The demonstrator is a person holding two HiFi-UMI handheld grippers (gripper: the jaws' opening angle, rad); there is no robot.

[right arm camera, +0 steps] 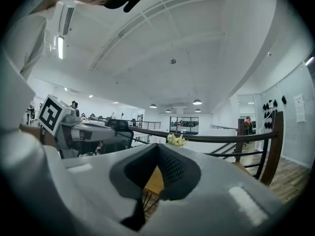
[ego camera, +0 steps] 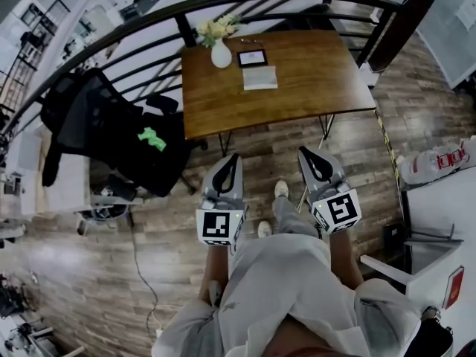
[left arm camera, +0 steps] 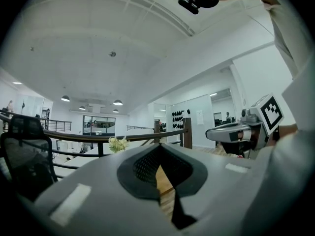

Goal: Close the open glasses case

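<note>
On the brown wooden table (ego camera: 312, 76), far ahead of me, lies a small dark-rimmed rectangle with a pale inside (ego camera: 252, 58). A pale grey flat piece (ego camera: 259, 77) lies just in front of it. At this distance I cannot tell which is the glasses case. My left gripper (ego camera: 232, 159) and right gripper (ego camera: 303, 153) hang close to my body over the floor, well short of the table. Each has its jaws together with nothing between them. In the left gripper view the left gripper (left arm camera: 160, 151) points towards the table; in the right gripper view the right gripper (right arm camera: 157, 149) does too.
A white vase of pale flowers (ego camera: 220, 49) stands at the table's far left. A black office chair (ego camera: 111, 132) carrying a green item (ego camera: 152, 138) stands left of the table. A curved dark railing (ego camera: 149, 19) runs behind. White furniture (ego camera: 439, 222) is at my right.
</note>
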